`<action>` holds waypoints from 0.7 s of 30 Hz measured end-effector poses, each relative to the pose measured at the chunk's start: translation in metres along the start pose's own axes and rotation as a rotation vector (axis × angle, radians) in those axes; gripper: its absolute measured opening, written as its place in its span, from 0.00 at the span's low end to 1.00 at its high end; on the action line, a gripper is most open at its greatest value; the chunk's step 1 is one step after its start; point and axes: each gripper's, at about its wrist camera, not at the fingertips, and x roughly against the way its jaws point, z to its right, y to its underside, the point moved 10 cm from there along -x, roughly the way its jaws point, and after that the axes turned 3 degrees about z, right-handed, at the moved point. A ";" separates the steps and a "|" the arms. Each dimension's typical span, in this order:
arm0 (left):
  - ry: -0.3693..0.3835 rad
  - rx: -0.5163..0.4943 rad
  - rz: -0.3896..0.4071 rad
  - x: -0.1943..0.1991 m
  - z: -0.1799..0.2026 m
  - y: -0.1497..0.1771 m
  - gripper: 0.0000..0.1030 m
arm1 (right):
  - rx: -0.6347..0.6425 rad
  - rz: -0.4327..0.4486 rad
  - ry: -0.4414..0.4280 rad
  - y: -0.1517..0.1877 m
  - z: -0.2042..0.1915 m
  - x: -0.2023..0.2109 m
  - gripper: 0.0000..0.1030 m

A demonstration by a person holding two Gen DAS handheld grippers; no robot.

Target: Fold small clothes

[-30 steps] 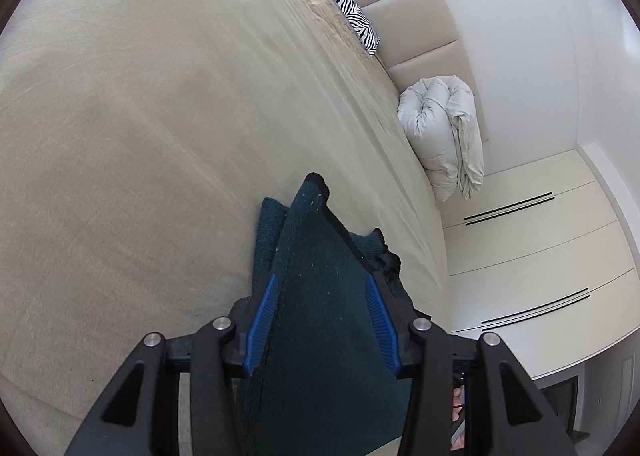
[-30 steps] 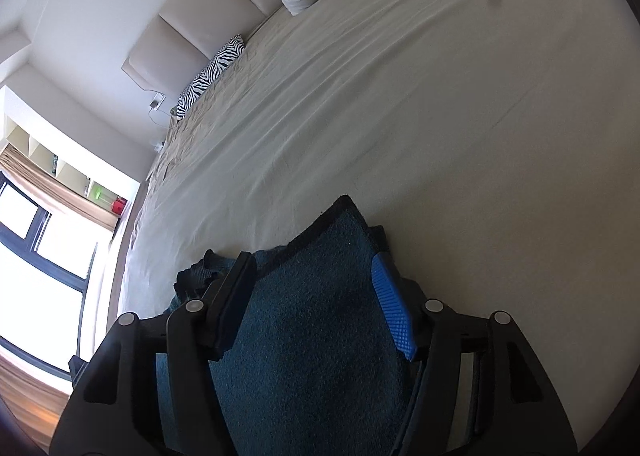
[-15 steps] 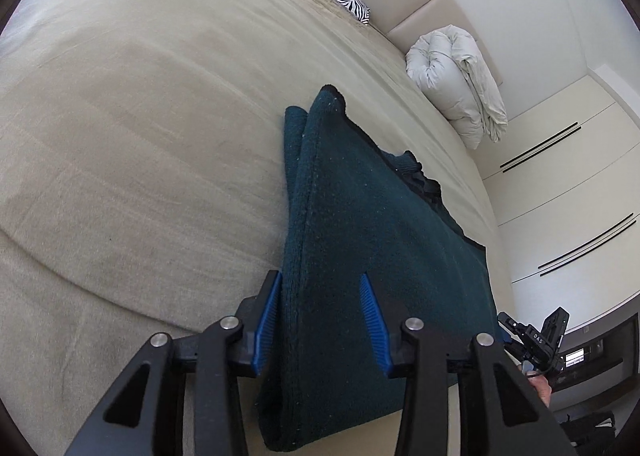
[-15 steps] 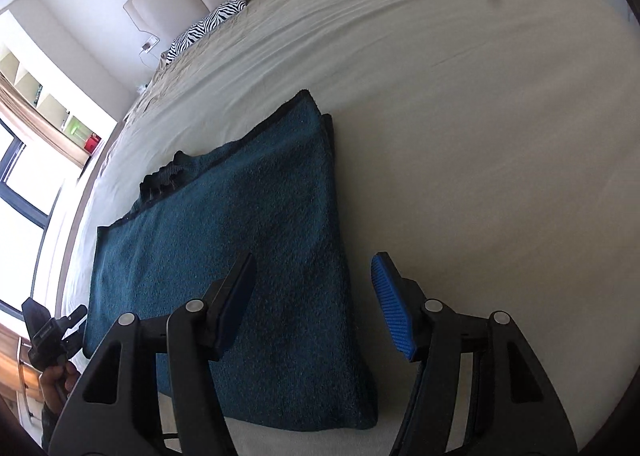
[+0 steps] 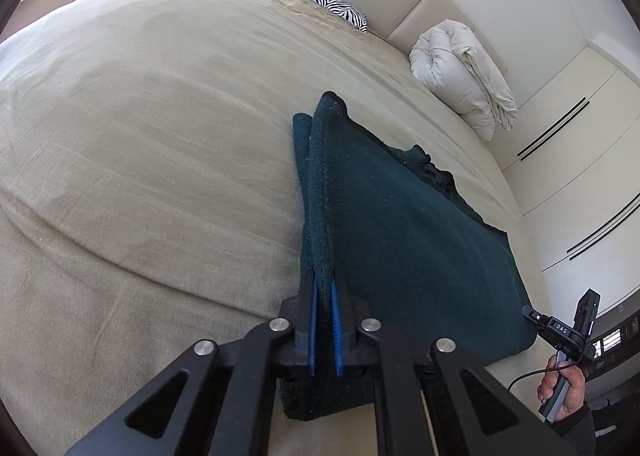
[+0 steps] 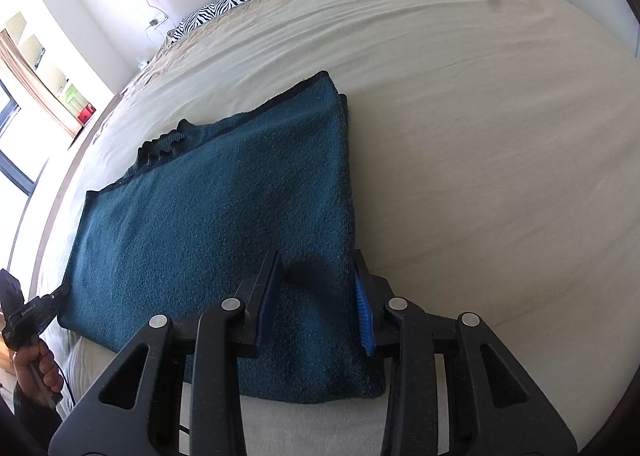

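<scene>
left gripper (image 5: 324,330) pinched narrow on cloth (image 5: 400,240) edge | right gripper (image 6: 318,306) wide, straddling cloth's (image 6: 224,216) opposite near corner | cloth folded flat along bed's (image 6: 480,136) near edge, long axis parallel to that edge | only right view shows window (image 6: 12,128); only left shows wardrobe (image 5: 580,160)

Both the left gripper (image 5: 324,326) and the right gripper (image 6: 316,310) are matte black with triangular cut-outs, round silver screw heads and ribbed blue pads (image 6: 365,330) — a bare-skinned hand (image 6: 34,370) in a dark sleeve grips a black, cabled handle.
</scene>
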 end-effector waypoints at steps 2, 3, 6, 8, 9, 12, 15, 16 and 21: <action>0.001 0.006 0.010 0.004 -0.001 0.002 0.08 | -0.003 -0.003 0.002 0.001 0.003 0.001 0.15; 0.002 0.007 0.014 0.005 -0.002 0.002 0.08 | -0.003 0.000 0.005 0.000 0.004 0.001 0.12; 0.000 0.023 0.014 0.007 -0.005 0.006 0.08 | 0.004 0.011 0.010 -0.002 0.004 0.005 0.07; 0.000 0.033 0.005 0.006 -0.009 0.010 0.08 | 0.013 0.014 0.015 -0.002 0.003 0.006 0.07; -0.001 0.038 0.004 0.006 -0.010 0.011 0.08 | 0.015 0.016 0.017 -0.003 0.003 0.006 0.06; 0.002 0.058 0.000 0.005 -0.015 0.016 0.08 | 0.009 0.014 0.014 -0.001 0.004 0.005 0.06; 0.009 0.083 0.000 0.005 -0.022 0.019 0.08 | -0.006 0.005 0.011 0.003 0.007 0.002 0.06; 0.010 0.086 0.000 0.005 -0.023 0.020 0.08 | -0.010 0.005 0.009 0.004 0.007 0.002 0.06; 0.014 0.090 -0.006 0.004 -0.024 0.018 0.08 | -0.029 0.011 -0.001 0.005 0.010 0.002 0.06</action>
